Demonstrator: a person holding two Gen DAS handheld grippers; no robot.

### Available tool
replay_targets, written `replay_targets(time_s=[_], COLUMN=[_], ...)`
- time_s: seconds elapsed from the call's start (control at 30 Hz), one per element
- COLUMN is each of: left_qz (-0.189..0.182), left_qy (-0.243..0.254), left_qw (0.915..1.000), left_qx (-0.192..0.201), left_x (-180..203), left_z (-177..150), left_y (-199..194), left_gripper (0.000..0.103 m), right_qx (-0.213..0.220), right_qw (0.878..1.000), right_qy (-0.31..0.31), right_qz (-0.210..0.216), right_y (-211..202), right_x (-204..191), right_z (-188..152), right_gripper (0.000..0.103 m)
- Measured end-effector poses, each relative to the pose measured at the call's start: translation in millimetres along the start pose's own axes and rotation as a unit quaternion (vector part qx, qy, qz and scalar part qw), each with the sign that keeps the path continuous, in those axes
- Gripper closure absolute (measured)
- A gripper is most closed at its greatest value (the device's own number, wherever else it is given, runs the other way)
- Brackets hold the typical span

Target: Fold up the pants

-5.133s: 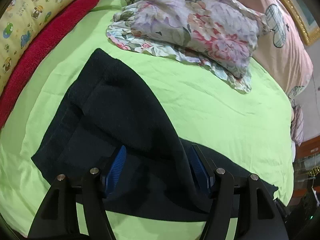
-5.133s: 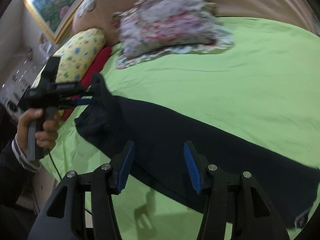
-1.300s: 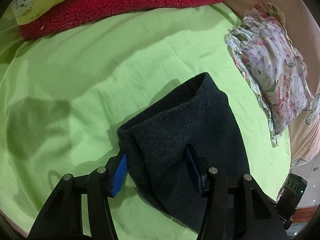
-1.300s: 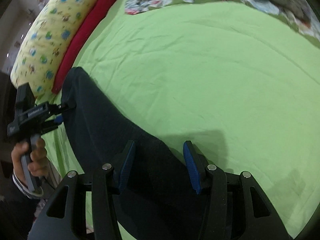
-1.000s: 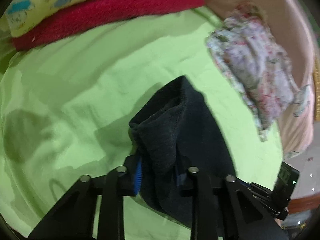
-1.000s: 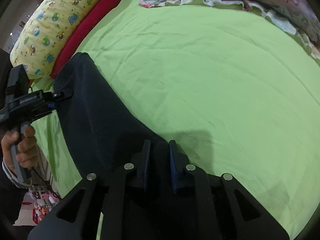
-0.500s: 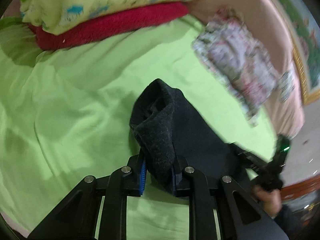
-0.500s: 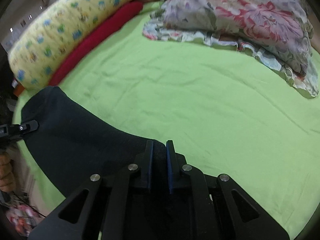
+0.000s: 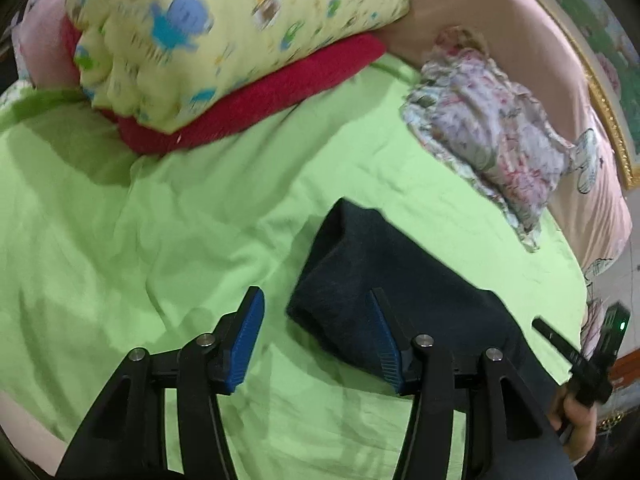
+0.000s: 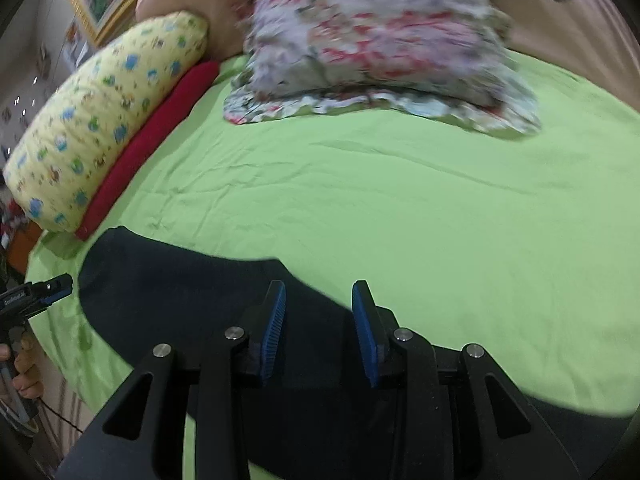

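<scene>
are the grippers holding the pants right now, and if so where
No, nothing is held. The left gripper is open beside the folded end of the pants, and the right gripper is open above their middle. The pants lie on the bed.

Your left gripper hangs with jaws spread over the green sheet, clasping nothing. The dark pants lie folded on that sheet, their end against your right-hand blue pad. Beyond the pants sit a floral pillow, a red blanket and a yellow bolster.
</scene>
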State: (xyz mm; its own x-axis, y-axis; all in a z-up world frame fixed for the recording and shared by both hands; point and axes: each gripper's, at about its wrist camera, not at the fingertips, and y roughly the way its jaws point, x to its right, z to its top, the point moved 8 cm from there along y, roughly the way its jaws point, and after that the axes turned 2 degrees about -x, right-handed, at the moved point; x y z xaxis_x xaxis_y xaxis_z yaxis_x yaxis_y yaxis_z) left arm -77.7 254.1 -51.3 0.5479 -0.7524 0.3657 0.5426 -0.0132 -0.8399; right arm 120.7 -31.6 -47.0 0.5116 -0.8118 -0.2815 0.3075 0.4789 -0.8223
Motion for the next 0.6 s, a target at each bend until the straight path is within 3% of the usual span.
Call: replay_targets(time_s=[0.3, 0.6], left_qz=[-0.047, -0.085], left_qy=[0.090, 0.171], left_qw=[0.9947, 0.9793], left_qx=[-0.019, -0.068], left_x=[84, 164], left_z=[2, -31], left_y=[9, 31], left_gripper=[0.039, 0.035], right_qx=[0.016, 0.047], right_qw=[0.997, 0.985], right_qy=[0.074, 0.158], right_qz=[-0.015, -0.041], right_y=[-53, -98], right_x=[35, 71], right_z=[-54, -106], right_gripper=[0.067, 0.067])
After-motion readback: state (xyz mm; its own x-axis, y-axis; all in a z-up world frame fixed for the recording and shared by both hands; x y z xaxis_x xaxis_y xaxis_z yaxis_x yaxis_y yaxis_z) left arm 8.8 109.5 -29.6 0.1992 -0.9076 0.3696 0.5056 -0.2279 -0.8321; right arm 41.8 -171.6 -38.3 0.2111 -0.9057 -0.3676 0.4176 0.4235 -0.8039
